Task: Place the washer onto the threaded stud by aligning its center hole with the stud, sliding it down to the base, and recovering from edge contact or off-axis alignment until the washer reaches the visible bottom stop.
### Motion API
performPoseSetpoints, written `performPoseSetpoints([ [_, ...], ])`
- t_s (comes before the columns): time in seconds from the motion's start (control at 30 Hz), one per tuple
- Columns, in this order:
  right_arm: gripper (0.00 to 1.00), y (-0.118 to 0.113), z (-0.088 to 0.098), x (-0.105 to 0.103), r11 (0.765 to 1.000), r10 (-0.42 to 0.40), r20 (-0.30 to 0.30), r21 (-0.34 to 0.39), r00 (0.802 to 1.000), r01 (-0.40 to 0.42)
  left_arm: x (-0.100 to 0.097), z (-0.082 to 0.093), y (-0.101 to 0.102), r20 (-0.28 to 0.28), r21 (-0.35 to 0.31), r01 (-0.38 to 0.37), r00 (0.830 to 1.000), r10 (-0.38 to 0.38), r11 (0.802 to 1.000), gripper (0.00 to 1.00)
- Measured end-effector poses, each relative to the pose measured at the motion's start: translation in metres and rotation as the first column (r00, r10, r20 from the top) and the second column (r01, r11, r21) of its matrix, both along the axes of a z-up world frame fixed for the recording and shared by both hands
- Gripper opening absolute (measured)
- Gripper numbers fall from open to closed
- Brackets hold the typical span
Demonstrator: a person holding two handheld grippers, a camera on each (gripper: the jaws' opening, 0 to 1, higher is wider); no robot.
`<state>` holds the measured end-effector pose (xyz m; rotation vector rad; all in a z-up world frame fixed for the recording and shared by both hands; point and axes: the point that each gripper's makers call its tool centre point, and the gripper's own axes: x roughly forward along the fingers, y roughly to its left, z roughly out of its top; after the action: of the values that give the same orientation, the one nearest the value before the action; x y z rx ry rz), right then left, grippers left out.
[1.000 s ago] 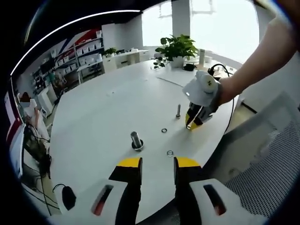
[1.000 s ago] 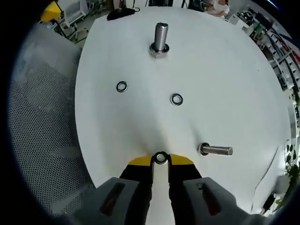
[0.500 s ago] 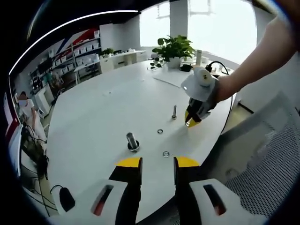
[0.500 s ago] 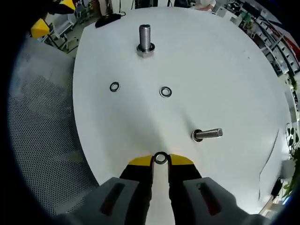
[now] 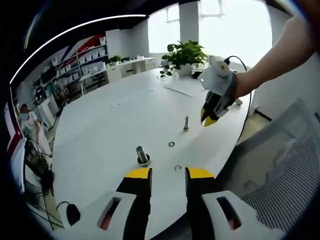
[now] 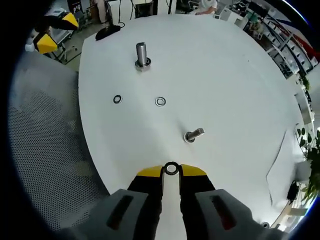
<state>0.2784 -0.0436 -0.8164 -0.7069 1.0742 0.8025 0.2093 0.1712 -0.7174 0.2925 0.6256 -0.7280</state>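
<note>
Washer (image 6: 171, 168), pinched between the yellow tips of the right gripper (image 6: 171, 170): bright metal ring, polished. Slim threaded stud (image 6: 194, 134) just ahead of those tips: grey metal, ridged shank, dull sheen. Thick stud (image 6: 142, 55) farther ahead: smooth bare metal on a metal base. Two loose washers (image 6: 160, 102) between them: shiny metal. Table (image 6: 220, 75): white, smooth, matt. Chair mesh (image 6: 45, 135) left of the jaws: grey perforated fabric. Left gripper (image 5: 167, 175): matt yellow tips, black and pale plastic body.

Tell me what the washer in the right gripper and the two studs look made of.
Washer: looks like bright metal, probably steel, with a shiny silvery ring. Small stud and large stud: silvery metal with grey highlights, likely steel or zinc-plated; the threads are too small to make out.
</note>
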Motion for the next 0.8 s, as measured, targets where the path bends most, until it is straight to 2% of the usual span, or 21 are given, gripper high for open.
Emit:
performPoseSetpoints([
  [0.1, 0.13, -0.002, 0.007, 0.005, 0.998, -0.049, -0.002, 0.029, 0.999, 0.049, 0.000, 0.001, 0.000, 0.002, -0.004, -0.001, 1.000, 0.001, 1.000, 0.25],
  [0.17, 0.13, -0.002, 0.010, 0.009, 0.998, -0.054, 0.001, 0.036, 0.999, 0.054, -0.001, 0.001, 0.000, -0.002, -0.004, 0.000, 1.000, 0.000, 1.000, 0.25],
  [0.53, 0.13, 0.016, 0.019, 0.027, 0.999, -0.022, 0.025, 0.042, 0.999, 0.021, -0.001, 0.000, 0.003, -0.011, 0.003, -0.006, 1.000, 0.006, 1.000, 0.24],
  [0.8, 0.13, 0.018, 0.020, 0.044, 1.000, -0.012, 0.033, 0.025, 0.999, 0.011, -0.002, -0.001, 0.002, -0.006, 0.017, 0.002, 1.000, -0.002, 1.000, 0.23],
])
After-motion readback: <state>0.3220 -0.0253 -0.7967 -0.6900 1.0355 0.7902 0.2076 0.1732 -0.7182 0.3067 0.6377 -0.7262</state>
